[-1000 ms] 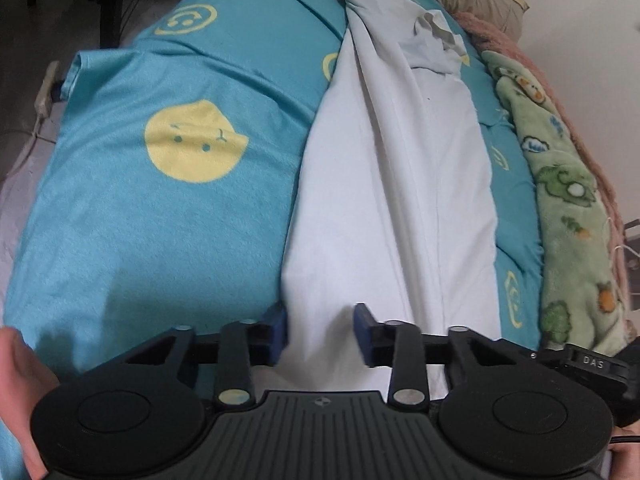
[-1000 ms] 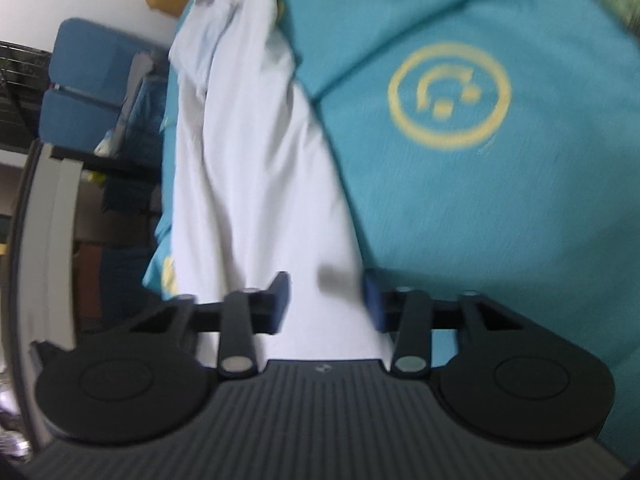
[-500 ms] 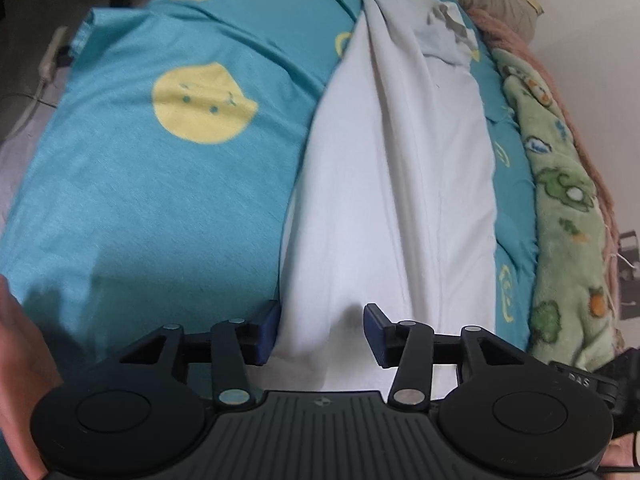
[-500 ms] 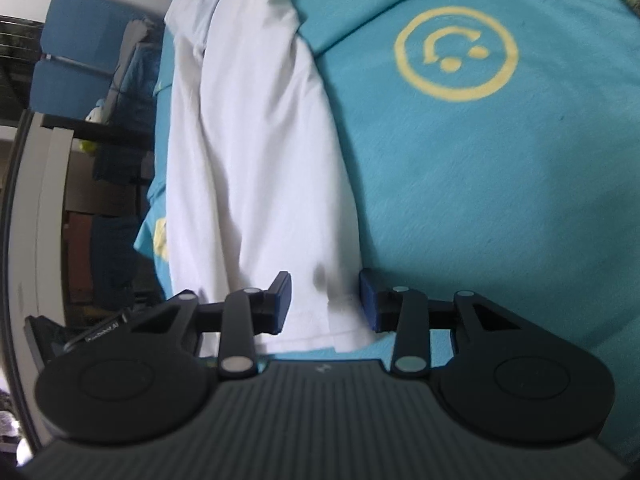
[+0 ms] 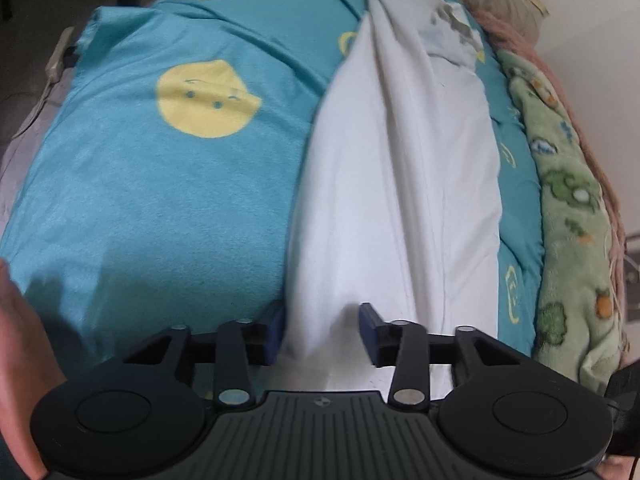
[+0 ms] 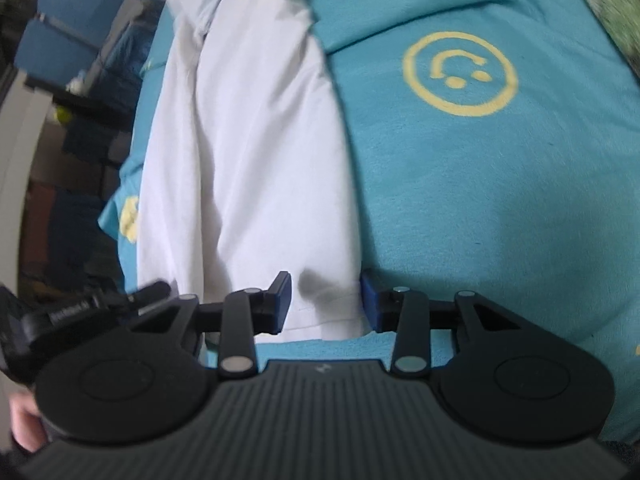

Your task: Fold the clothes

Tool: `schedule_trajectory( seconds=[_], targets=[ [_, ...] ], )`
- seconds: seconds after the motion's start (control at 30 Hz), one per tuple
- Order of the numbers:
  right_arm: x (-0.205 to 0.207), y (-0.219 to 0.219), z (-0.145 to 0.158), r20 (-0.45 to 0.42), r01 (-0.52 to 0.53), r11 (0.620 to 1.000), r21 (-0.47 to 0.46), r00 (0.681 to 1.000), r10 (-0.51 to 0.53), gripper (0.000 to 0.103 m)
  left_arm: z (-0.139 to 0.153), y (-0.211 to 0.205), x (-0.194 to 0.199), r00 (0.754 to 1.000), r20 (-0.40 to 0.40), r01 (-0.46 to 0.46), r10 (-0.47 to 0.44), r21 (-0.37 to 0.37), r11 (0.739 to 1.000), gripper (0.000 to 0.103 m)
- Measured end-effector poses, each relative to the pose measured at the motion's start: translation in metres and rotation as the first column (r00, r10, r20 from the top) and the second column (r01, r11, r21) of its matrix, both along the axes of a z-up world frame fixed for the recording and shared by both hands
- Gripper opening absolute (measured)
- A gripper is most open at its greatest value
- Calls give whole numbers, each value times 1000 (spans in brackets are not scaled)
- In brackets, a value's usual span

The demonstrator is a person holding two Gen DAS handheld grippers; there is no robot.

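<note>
shirt (image 5: 400, 200) folded into a long strip on the blanket (image 5: 160, 200) — left gripper (image 5: 320, 330) and right gripper (image 6: 326, 300) both spread wide over its hem, crosswise folds left.

A teal blanket (image 5: 168, 200) with yellow smiley faces (image 5: 206, 98) is spread out; a green patterned blanket (image 5: 572, 240) is bunched at its right.

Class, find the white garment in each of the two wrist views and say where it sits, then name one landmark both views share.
Left wrist view: the white garment runs up the middle, from between the open left gripper toward the top.
Right wrist view: the white garment lies left of centre, its hem between the open right gripper.
Shared landmark: the teal blanket with yellow smiley faces under it.
</note>
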State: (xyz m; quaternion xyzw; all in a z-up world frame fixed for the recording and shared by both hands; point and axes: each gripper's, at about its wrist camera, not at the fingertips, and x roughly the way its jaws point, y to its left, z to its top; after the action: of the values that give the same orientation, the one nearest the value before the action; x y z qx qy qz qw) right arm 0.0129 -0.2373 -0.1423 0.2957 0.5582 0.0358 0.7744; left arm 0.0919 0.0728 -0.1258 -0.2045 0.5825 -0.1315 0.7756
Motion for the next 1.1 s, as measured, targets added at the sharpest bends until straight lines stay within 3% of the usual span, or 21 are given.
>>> schedule_trajectory(
  seconds=[0.07, 0.13, 0.17, 0.23, 0.33, 0.57, 0.7, 0.87, 1.1],
  targets=[
    [3, 12, 3, -7, -79, 995, -54, 997, 78, 40, 3, -10, 2, 998, 9, 64, -64, 34, 997, 54],
    [4, 24, 6, -11, -136, 983, -125, 991, 136, 35, 7, -20, -1, 995, 19, 101, -103, 84, 991, 49],
    [4, 29, 7, -16, -153, 975, -162, 988, 153, 13, 9, -23, -2, 993, 23, 116, -119, 101, 988, 46],
    [4, 33, 9, -16, -167, 968, -186, 986, 167, 10, 10, -25, -4, 992, 24, 118, -121, 115, 986, 22],
    [0, 28, 17, 15, -142, 971, -193, 989, 147, 10, 14, -17, -6, 997, 27, 72, -75, 89, 993, 5],
    [-14, -2, 67, 174, 3, 993, -122, 985, 18, 9, 63, 3, -24, 988, 139, -53, 65, -88, 995, 4],
    [-23, -12, 113, 278, 46, 994, -99, 960, -17, 9, 107, 10, -23, 970, 210, -90, 124, -164, 982, 3],
    [-48, -14, 160, 377, 81, 991, -102, 926, -37, 8, 166, 11, -57, 949, 280, -85, 144, -212, 974, 3],
    [-114, -22, 182, 460, 112, 991, -79, 886, -63, 8, 184, 17, -131, 943, 283, -88, 174, -294, 952, 3]
  ],
)
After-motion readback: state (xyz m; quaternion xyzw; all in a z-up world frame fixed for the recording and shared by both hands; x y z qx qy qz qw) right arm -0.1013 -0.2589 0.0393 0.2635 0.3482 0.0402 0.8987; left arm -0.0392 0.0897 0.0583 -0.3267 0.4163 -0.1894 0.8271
